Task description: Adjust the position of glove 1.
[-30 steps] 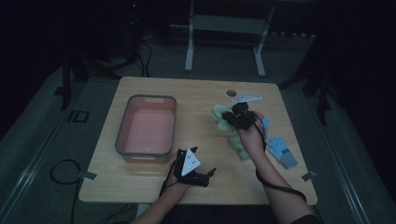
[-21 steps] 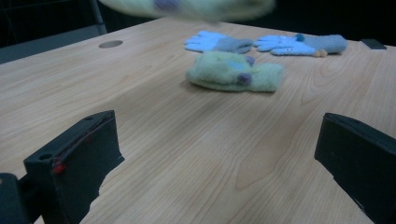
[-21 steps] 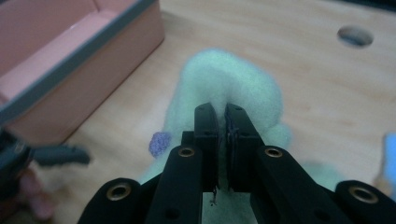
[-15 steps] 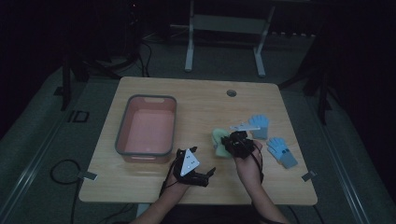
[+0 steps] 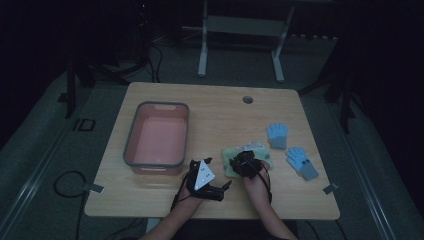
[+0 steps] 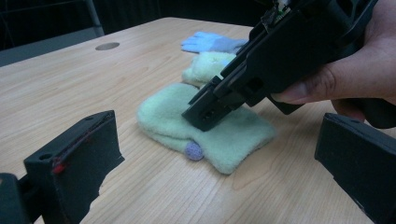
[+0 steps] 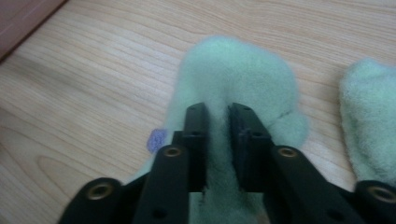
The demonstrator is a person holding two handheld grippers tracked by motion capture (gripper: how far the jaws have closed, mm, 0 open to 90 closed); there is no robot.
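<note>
Nearest to me, at the front edge of the bench (image 5: pixel 150 200), my left gripper (image 5: pixel 212 186) rests with its jaws spread wide and nothing between them; in the left gripper view they frame the scene from either side. Just beyond it, my right gripper (image 5: pixel 246 164) points down onto the pale green mitten (image 6: pixel 205 126), which lies flat on the wood with a small purple dot near its edge. My right jaws have just been opening: in the right gripper view they stand a narrow gap apart, a ridge of green fleece rising between them, pads no longer pinching it. A second green mitten (image 7: pixel 371 116) lies just beside the first. Farther right lie two blue gloves (image 5: pixel 277 135), near each other. Off to the left sits the pink tub (image 5: pixel 132 145), well apart from the mittens.
</note>
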